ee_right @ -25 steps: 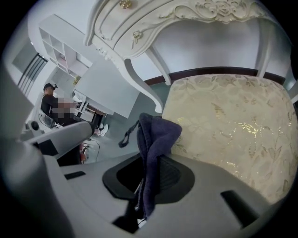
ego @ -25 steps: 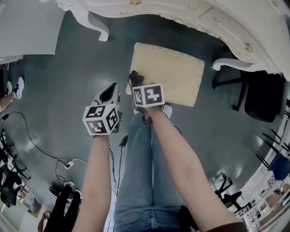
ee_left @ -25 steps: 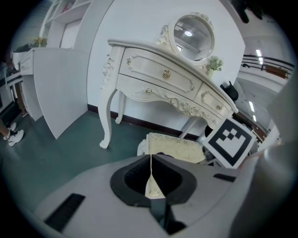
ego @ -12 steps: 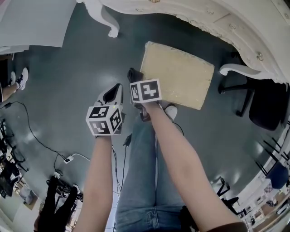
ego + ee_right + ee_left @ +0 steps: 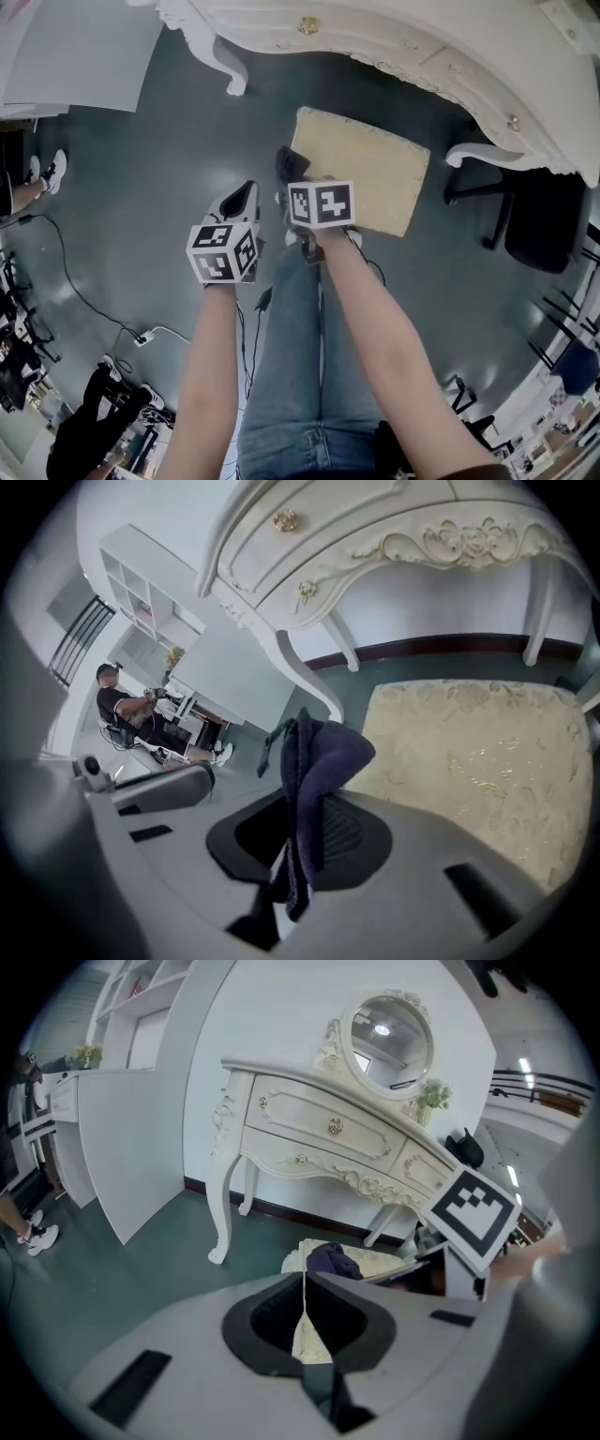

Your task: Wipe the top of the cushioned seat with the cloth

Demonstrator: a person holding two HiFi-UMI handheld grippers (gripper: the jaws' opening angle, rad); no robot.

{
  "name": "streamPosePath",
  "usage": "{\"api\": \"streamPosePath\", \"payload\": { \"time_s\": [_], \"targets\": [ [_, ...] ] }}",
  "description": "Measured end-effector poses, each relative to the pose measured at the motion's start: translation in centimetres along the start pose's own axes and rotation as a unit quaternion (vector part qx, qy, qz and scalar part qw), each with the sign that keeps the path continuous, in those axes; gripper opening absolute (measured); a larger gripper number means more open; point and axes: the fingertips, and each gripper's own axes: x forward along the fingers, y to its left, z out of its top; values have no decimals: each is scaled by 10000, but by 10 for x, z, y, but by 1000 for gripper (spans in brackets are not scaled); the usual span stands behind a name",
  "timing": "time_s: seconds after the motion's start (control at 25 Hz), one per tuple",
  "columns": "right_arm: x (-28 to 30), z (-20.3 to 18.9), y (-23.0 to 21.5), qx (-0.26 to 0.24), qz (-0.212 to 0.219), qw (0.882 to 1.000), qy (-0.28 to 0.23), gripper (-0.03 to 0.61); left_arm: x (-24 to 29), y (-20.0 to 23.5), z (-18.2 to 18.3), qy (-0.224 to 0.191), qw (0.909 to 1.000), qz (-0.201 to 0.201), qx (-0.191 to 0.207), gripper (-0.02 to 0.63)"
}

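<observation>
Two grippers in the head view, both above the grey floor (image 5: 141, 169), near side of the seat (image 5: 375, 173).

Right gripper (image 5: 294, 180): jaws clamped on the dark cloth (image 5: 288, 163). In the right gripper view the cloth (image 5: 317, 759) runs down between the jaws of the right gripper (image 5: 302, 841), and a bunched fold stands out past the jaw tips. The fold sits at the seat's left edge. Contact with the cushion cannot be told.

Left gripper (image 5: 244, 195): left of the right one, just beside it, and over bare floor. In the left gripper view the jaws of the left gripper (image 5: 303, 1309) are together with only a thin seam between them. Nothing is held.

Seat (image 5: 469, 752): cream, patterned cushion top, standing on the floor in front of the white dresser (image 5: 422, 47). Seen from the left gripper view, the cloth (image 5: 330, 1262) lies ahead against the seat (image 5: 380, 1262), and the dresser (image 5: 328, 1129) with its round mirror (image 5: 386, 1042) stands farther back.

A black office chair (image 5: 534, 216) stands right of the seat. A cable (image 5: 66, 272) trails over the floor at the left.
</observation>
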Motion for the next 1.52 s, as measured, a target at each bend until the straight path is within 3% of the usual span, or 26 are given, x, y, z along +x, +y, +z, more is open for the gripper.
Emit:
{"api": "streamPosePath", "payload": {
  "time_s": [0.48,0.72,0.92,1.12,1.28,1.4,1.52],
  "targets": [
    [-132,34,-7,-133,-214,9976,-643,41,-44,-65,53,-232,9996,-179,-54,8],
    [-198,50,-7,-270,-398,9937,-1014,41,-62,-112,90,-432,9976,-457,298,8],
    [-272,68,1,-560,-553,9834,-1633,41,-90,-148,127,-780,9925,-674,659,8],
    [-353,93,19,-934,-806,9597,-2523,41,-129,-182,172,-1281,9837,-896,884,8],
    [-414,109,44,-1423,-898,9347,-3132,41,-161,-209,210,-1741,9716,-1015,1244,8],
    [-460,117,64,-1920,-1068,9081,-3565,41,-188,-229,239,-2167,9581,-1086,1525,8],
    [-507,125,84,-2394,-1255,8738,-4042,41,-218,-247,265,-2603,9408,-1131,1853,8]
  ]
}}
